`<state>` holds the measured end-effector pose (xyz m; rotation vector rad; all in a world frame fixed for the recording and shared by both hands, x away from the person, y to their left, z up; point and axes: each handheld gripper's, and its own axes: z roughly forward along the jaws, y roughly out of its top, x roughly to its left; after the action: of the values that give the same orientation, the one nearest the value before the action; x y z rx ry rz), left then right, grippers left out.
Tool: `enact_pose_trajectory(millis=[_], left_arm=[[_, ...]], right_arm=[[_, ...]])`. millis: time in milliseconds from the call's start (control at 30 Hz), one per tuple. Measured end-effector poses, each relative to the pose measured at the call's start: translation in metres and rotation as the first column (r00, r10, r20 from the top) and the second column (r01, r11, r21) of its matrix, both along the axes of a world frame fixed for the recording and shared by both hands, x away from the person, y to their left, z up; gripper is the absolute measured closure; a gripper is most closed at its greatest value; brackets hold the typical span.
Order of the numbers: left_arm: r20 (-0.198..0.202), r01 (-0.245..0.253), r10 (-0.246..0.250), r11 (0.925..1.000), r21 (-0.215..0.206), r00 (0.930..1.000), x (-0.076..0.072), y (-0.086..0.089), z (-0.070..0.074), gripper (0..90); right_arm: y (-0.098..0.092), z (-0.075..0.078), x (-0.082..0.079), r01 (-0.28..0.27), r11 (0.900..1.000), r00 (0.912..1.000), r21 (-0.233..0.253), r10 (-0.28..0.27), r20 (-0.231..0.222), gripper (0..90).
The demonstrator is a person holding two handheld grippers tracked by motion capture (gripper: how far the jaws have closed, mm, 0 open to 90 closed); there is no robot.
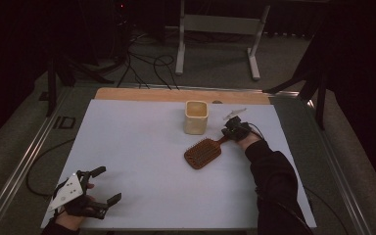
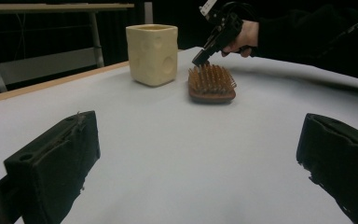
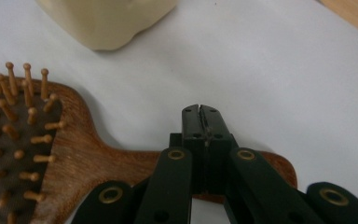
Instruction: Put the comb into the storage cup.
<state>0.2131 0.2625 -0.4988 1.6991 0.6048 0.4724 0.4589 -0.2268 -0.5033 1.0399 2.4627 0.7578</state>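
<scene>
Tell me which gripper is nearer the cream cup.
Right. The right gripper sits beside the cream cup, over the hairbrush handle; the left gripper is far off at the table's near edge.

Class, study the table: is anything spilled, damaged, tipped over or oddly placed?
Nothing stands out. The cream square ceramic cup stands upright, the brown wooden paddle hairbrush lies bristles up beside it, apart, and the white table sheet shows no spill. The right tool sits closed over the brush's handle; the left tool rests open.

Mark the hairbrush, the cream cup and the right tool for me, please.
hairbrush (image 1: 201,153), high view, on the bristle pad of its head.
cream cup (image 2: 152,54), left gripper view, on its dimpled front wall.
right tool (image 3: 200,112), right gripper view, at the closed jaw tips above the brush handle.
</scene>
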Motion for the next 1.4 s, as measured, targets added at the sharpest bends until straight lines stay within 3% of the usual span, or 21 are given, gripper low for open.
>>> enact_pose_trajectory(millis=[333,733,1233,1400], left_arm=[[0.003,0.0,0.0,1.0,0.003,1.0,0.0,0.0,0.0,0.1],[0.002,0.0,0.0,1.0,0.005,1.0,0.0,-0.001,0.001,0.1],[0.007,-0.001,0.001,1.0,0.008,1.0,-0.001,-0.001,0.001,0.1],[0.007,-0.001,0.001,1.0,0.009,1.0,-0.001,-0.001,0.001,0.1]], right_arm=[[0.002,-0.008,-0.007,-0.018,1.0,0.9996,-0.01,0.018,-0.021,90.0],[-0.007,-0.001,-0.034,-0.09,0.995,0.9952,-0.049,0.088,-0.042,90.0],[-0.013,0.001,-0.065,-0.115,0.992,0.9928,-0.045,0.113,-0.038,90.0],[-0.018,0.001,-0.073,-0.107,0.994,0.9937,-0.017,0.106,-0.036,90.0]])
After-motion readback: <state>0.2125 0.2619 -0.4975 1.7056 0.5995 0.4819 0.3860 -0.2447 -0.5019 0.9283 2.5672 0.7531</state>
